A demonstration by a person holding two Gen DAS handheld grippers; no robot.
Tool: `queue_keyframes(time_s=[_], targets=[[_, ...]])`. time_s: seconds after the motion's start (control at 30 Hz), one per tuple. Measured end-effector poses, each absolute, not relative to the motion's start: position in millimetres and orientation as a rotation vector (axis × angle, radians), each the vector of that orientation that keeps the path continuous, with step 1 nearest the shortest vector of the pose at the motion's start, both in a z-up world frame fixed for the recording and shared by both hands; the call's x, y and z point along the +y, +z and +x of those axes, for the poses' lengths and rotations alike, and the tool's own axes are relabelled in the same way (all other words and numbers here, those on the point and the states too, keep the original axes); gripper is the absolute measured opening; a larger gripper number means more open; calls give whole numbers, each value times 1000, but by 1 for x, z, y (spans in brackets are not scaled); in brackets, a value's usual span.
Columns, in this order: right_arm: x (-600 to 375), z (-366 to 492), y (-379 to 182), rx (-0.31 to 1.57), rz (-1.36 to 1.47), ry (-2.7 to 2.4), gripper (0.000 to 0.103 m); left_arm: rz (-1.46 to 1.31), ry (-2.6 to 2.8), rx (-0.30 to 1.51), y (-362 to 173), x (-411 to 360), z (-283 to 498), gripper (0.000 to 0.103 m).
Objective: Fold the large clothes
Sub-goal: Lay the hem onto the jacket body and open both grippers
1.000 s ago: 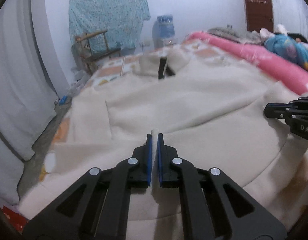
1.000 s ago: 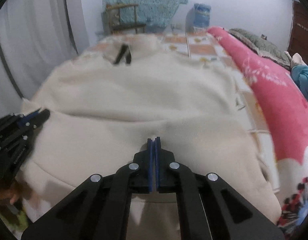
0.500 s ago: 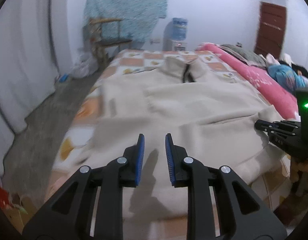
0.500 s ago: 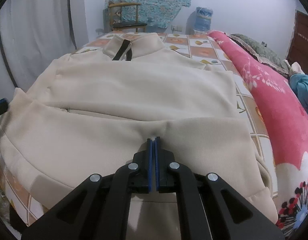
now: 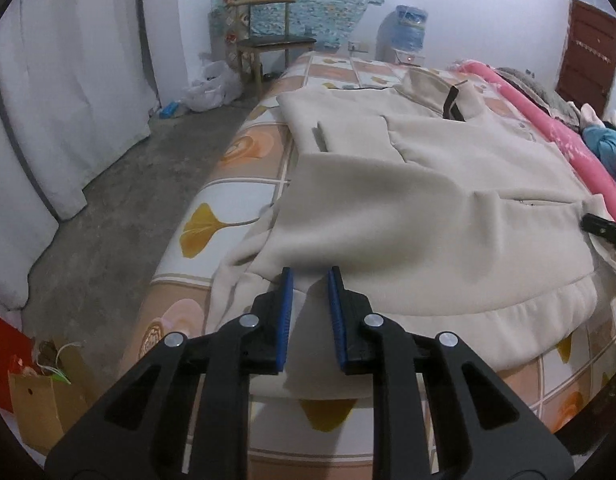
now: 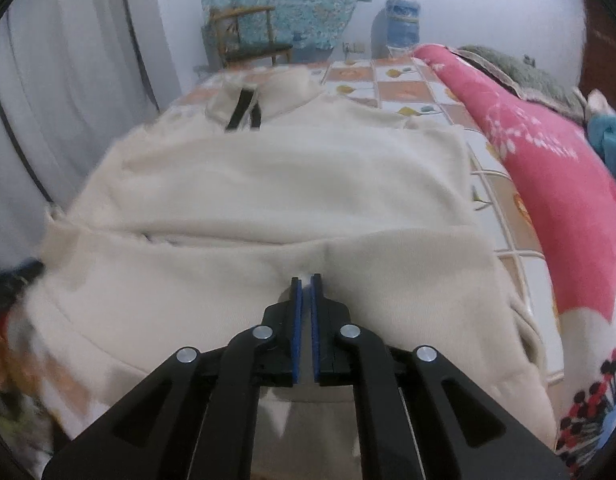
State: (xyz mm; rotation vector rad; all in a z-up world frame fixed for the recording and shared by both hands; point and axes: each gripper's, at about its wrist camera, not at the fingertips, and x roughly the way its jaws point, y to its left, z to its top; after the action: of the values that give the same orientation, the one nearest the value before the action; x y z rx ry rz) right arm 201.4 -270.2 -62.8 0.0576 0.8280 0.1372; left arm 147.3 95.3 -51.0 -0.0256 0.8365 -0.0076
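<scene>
A large cream sweatshirt (image 5: 428, 200) lies spread on the bed, its collar with a black zip (image 5: 452, 100) at the far end. The lower part is folded up over the body (image 6: 267, 184). My left gripper (image 5: 310, 276) hovers open over the hem's left corner near the bed's edge, with nothing between its pads. My right gripper (image 6: 305, 280) pinches a puckered fold of the sweatshirt near the hem's middle. Its jaws are opening by a thin crack. It shows as a dark tip (image 5: 604, 230) at the right edge of the left wrist view.
The bed (image 5: 227, 216) has a checked leaf-print sheet. A pink blanket (image 6: 548, 168) runs along its right side. Left of the bed are a concrete floor (image 5: 119, 208), a white curtain (image 5: 67, 100) and a paper bag (image 5: 39, 400). A chair (image 5: 267, 44) and a water bottle (image 5: 404, 28) stand by the far wall.
My left gripper let go of the fabric, opened and swung left to the bed's left edge. The right gripper stayed put and its pads parted slightly.
</scene>
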Motion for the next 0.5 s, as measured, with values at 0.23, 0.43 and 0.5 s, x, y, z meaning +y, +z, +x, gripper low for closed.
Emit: queue_keyframes(time_s=[0.23,0.43,0.5], targets=[[-342,194,-72,902,36,-116,5,-119,-10,828,-52,114,141,19],[-360,177,-49,822,77,-193,1,-114,-15,828,-52,115,140,19],[-350,166,-37,787,81,-127,1,-115,-15,825,-53,115,139,19]])
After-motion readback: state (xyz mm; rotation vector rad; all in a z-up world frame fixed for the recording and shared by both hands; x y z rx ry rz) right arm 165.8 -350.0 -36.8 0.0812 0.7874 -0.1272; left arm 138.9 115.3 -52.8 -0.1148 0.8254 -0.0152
